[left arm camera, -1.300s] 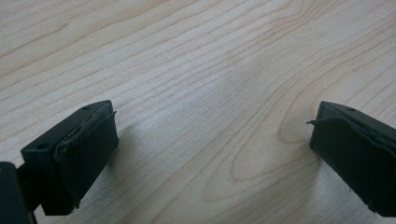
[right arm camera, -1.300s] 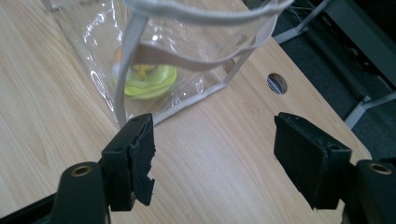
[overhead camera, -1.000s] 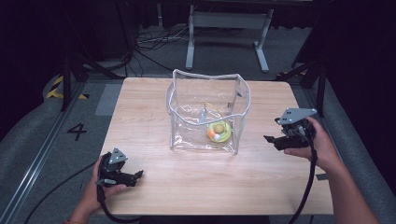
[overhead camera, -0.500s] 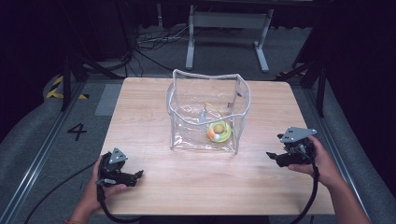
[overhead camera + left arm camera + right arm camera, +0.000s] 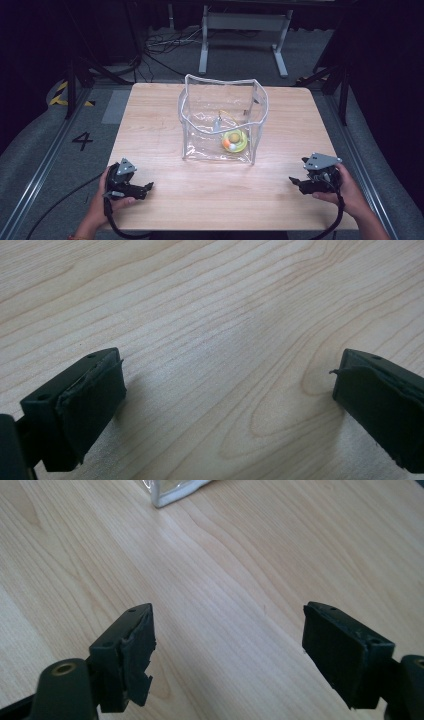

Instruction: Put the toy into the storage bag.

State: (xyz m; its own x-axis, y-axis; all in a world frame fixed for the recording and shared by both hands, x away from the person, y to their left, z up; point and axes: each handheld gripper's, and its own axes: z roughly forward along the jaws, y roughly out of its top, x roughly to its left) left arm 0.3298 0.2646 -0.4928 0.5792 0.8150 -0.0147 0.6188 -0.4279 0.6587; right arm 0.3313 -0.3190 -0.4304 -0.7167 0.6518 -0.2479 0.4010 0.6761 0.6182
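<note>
A clear plastic bag (image 5: 222, 120) with a white-trimmed rim stands open in the middle of the wooden table (image 5: 150, 130). Inside it lie a yellow-green ring toy with an orange and a white ball (image 5: 233, 141) and a small grey piece (image 5: 217, 123). My left gripper (image 5: 145, 188) rests at the front left of the table, open, with bare wood between its pads (image 5: 95, 400). My right gripper (image 5: 295, 183) sits at the front right, open and empty, jaws wide over the wood (image 5: 230, 615). A corner of the bag (image 5: 172, 490) shows at the top of the right gripper view.
A metal stand (image 5: 242, 35) and loose cables (image 5: 155, 45) lie on the floor beyond the table. A floor marking "4" (image 5: 82, 141) and a metal rail (image 5: 45, 165) run along the left. Bare tabletop lies between the two grippers.
My right gripper has moved from beside the bag back toward the front right edge and lower. The left gripper has stayed put.
</note>
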